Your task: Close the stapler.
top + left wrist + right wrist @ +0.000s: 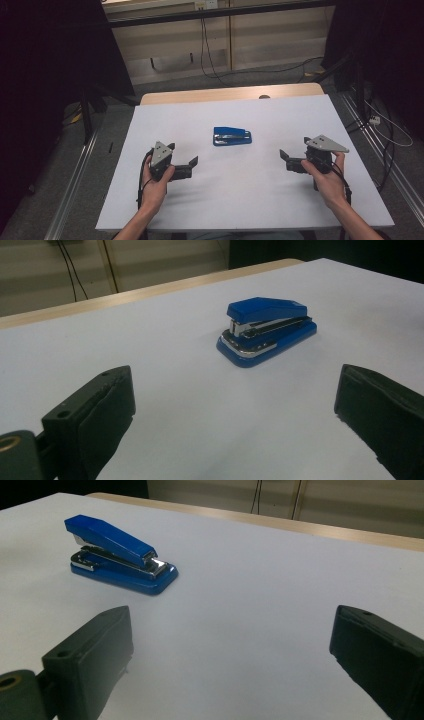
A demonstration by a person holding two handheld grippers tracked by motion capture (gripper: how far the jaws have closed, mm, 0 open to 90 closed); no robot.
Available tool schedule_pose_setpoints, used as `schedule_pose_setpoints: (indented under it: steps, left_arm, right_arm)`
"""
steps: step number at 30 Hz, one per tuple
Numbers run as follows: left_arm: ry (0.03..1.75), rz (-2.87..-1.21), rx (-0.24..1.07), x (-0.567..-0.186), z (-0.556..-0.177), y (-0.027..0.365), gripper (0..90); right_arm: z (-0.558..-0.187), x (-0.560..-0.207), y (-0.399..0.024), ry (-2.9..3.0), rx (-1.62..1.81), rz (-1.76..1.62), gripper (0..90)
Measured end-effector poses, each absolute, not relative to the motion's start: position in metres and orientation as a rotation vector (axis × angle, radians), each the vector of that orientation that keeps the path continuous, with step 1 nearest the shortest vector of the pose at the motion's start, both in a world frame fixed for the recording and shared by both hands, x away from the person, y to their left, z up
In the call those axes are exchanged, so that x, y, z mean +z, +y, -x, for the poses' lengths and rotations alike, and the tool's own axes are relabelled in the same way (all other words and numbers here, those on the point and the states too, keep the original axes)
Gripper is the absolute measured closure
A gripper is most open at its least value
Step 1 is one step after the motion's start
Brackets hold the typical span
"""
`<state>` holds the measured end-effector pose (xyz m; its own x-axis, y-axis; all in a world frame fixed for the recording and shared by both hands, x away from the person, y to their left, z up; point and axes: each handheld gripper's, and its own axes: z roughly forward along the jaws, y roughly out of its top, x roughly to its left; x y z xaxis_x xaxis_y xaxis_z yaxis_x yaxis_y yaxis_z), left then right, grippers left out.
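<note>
A blue stapler (232, 136) with a metal mechanism lies shut on the white table top (260, 200), a little beyond the centre. My left gripper (182, 154) is held near the table's left side, open, jaws pointing right toward the stapler with nothing between them. My right gripper (296, 148) mirrors it on the right side, open and empty, jaws pointing left. In the left gripper view the stapler (267, 330) sits ahead of the wide-apart jaws of the left gripper (235, 405). In the right gripper view the stapler (120, 555) lies ahead to the left of the right gripper (230, 645).
A wooden strip (230, 94) runs along the table's far edge. Cables (210, 60) trail over the floor beyond it. Metal rails (75, 175) flank the table on the floor, and dark curtains (50, 60) hang at both sides.
</note>
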<state>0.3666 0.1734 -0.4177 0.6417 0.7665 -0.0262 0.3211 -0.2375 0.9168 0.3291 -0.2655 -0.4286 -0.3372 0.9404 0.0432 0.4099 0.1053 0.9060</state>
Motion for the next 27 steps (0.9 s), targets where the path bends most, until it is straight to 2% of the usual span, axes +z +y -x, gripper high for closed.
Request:
schedule_pose_setpoints:
  steps: [27]
  left_arm:
    - [0.874,-1.837,0.549,-0.418,-0.324,0.21,3.0]
  right_arm:
    - [-0.284,-0.431,-0.286,1.768,1.164,-1.361,3.6]
